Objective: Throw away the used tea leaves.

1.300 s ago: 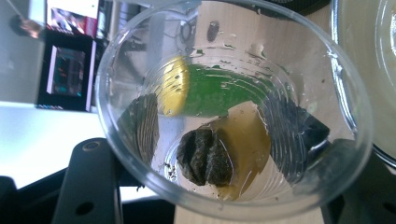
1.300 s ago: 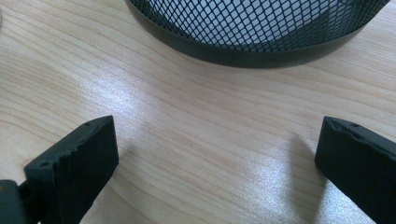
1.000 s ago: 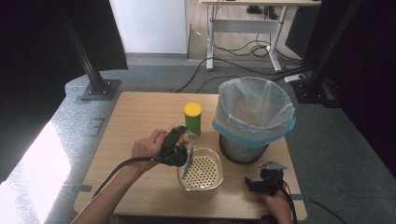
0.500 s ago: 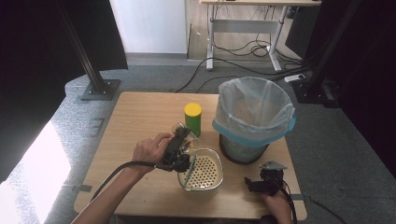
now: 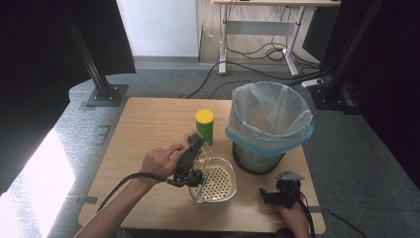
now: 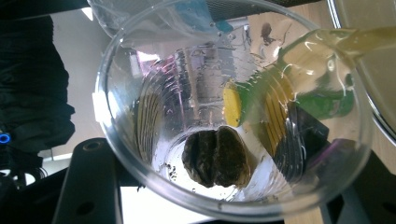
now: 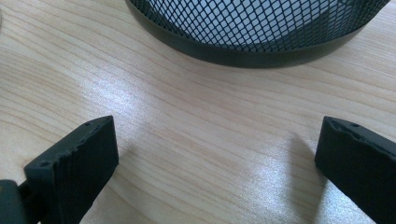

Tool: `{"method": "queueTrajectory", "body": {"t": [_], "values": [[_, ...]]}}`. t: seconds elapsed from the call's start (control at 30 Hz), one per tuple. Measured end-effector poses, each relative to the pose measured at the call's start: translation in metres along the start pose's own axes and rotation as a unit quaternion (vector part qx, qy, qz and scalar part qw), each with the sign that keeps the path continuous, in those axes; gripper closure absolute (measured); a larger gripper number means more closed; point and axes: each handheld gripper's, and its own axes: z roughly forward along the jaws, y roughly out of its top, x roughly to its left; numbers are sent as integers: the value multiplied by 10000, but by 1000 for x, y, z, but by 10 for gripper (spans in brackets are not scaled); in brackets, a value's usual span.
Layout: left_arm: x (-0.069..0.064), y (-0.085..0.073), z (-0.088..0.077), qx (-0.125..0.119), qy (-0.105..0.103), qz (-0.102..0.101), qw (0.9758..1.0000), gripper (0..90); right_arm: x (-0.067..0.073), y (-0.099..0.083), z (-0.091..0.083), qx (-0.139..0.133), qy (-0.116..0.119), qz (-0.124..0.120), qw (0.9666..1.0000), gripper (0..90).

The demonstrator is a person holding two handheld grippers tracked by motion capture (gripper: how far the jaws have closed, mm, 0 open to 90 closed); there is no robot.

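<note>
left gripper view | clear cup (image 6: 233, 116): tea bag (image 6: 215, 157) | tilted over strainer bowl (image 5: 218, 181)

Wooden surface (image 5: 143, 129): yellow-lidded can (image 5: 204, 125) centre, bin (image 5: 267, 129) at 3 o'clock, colander (image 5: 218, 181) at 6.

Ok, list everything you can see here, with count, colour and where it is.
Plastic cup: one, clear, tipped over the strainer, clamped in the left gripper.
Tea bag: one, dark brown, inside the cup.
Strainer basket: one, pale, perforated, near table edge.
Canister: one, green with yellow lid, mid-table.
Waste bin: one, black mesh, pale blue liner, right side.
Table: one, light wood.
Left gripper: one, black, shut on the cup.
Right gripper: one, black, open, resting near the bin.
</note>
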Motion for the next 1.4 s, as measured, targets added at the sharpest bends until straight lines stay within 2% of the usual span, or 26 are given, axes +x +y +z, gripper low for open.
{"method": "queueTrajectory", "body": {"t": [0.3,0.43,0.5,0.53,0.63,0.73,0.9,0.93,0.97,1.0,1.1,1.13,1.2,1.23,1.27,1.3,1.33,1.37,1.4], "values": [[-2,0,-3,11,278,469,9985,375,0,0,0,-4,-3,0,10000,0],[-1,0,-3,6,366,561,9978,374,0,0,0,1,0,0,10000,0],[-1,0,-5,15,514,767,9957,374,0,0,0,1,0,0,10000,0],[-1,0,-5,15,514,767,9957,374,0,0,0,1,0,0,10000,0],[0,1,-6,21,632,966,9933,374,0,0,0,1,1,-4,10000,0],[-1,0,-6,-63,779,1073,9912,375,0,0,0,3,0,-6,10000,0],[-3,0,-7,-5,935,1298,9871,376,0,0,0,-3,-2,2,10000,0],[-4,0,-8,4,972,1345,9861,378,0,0,0,0,1,-1,10000,0],[-5,1,-9,37,1070,1486,9831,378,0,0,0,1,3,0,10000,0],[-6,1,-9,24,1171,1506,9816,381,0,0,0,-3,-2,1,10000,0],[-7,1,-8,31,1260,1643,9783,383,0,0,0,1,-1,0,10000,0],[-6,1,-7,33,1172,1616,9799,383,0,0,0,1,-1,0,10000,0],[-7,1,-7,29,1221,1628,9791,384,0,0,0,-3,-1,3,10000,0],[-6,1,-7,72,1173,1645,9793,384,0,0,0,0,-1,1,10000,0],[-7,1,-8,24,1245,1611,9791,384,0,0,0,-4,-2,2,10000,0],[-6,1,-8,5,1182,1583,9803,386,0,0,0,1,-1,0,10000,0],[-6,2,-9,77,1224,1681,9781,386,0,0,0,0,0,0,10000,0],[-4,3,-11,-55,1182,1526,9812,386,0,0,0,1,-1,1,10000,0],[-4,3,-11,-55,1182,1526,9812,386,0,0,0,1,-1,1,10000,0]]}}
